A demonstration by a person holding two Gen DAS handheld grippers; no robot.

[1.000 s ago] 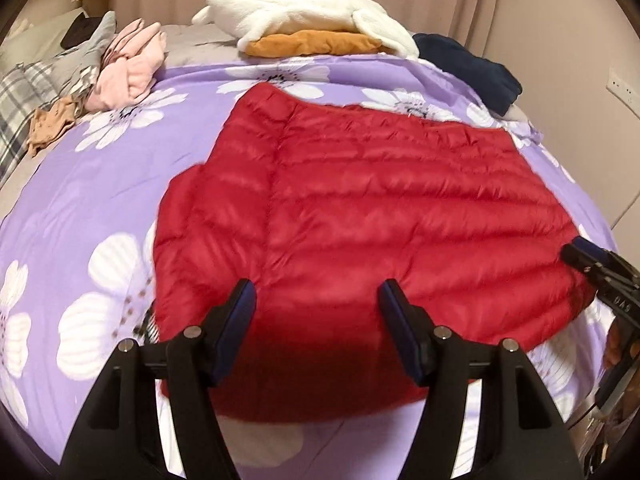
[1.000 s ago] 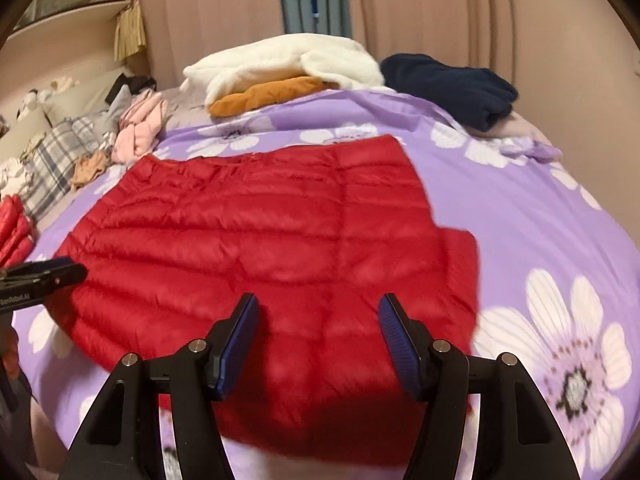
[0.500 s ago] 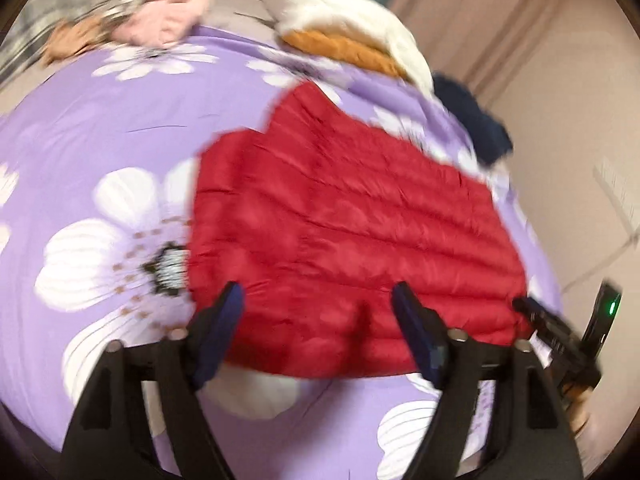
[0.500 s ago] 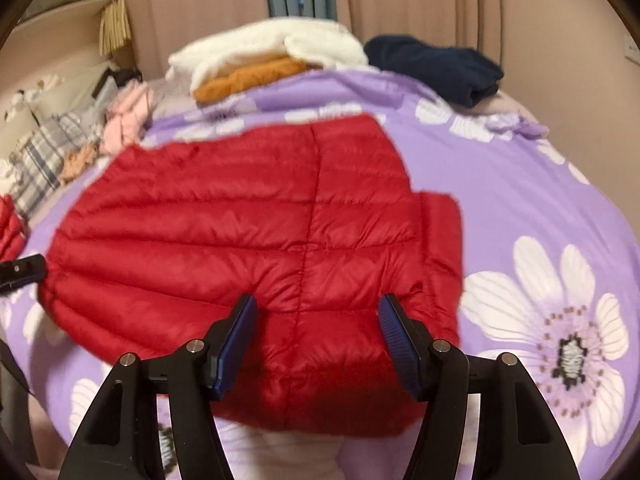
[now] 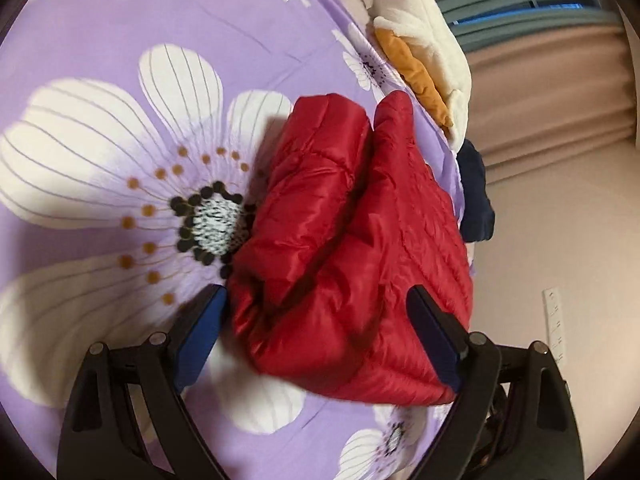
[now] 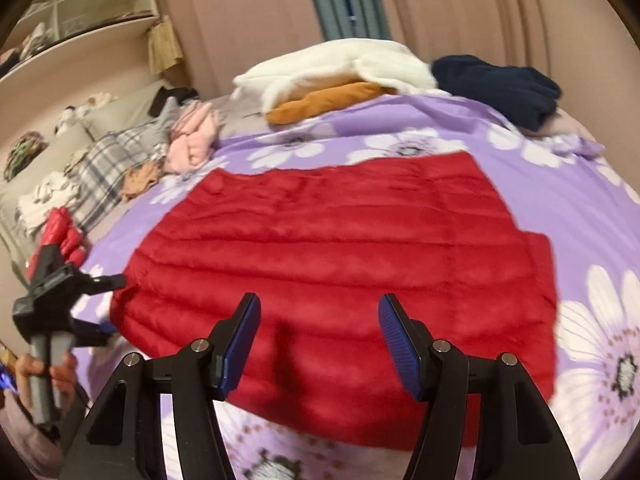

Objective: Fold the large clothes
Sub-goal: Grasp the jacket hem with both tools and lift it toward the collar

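Observation:
A red quilted down jacket (image 6: pixel 340 272) lies spread flat on a purple bedspread with white flowers (image 6: pixel 592 208). In the left wrist view the jacket (image 5: pixel 352 248) fills the centre, seen from its left end. My left gripper (image 5: pixel 316 332) is open, its jaws either side of the jacket's near edge, not closed on it. It also shows in the right wrist view (image 6: pixel 100 304) at the jacket's left edge. My right gripper (image 6: pixel 320 340) is open and empty above the jacket's near edge.
At the bed's far side lie a white fleece (image 6: pixel 336 68) over an orange garment (image 6: pixel 324 104) and a dark navy garment (image 6: pixel 500 84). Pink clothes (image 6: pixel 192 140), a plaid item (image 6: pixel 104 168) and another red item (image 6: pixel 64 232) lie at the left. Shelves (image 6: pixel 80 4) stand behind.
My left gripper has swung round to the jacket's left end and come in close to its edge. My right gripper has pulled back slightly and stays open.

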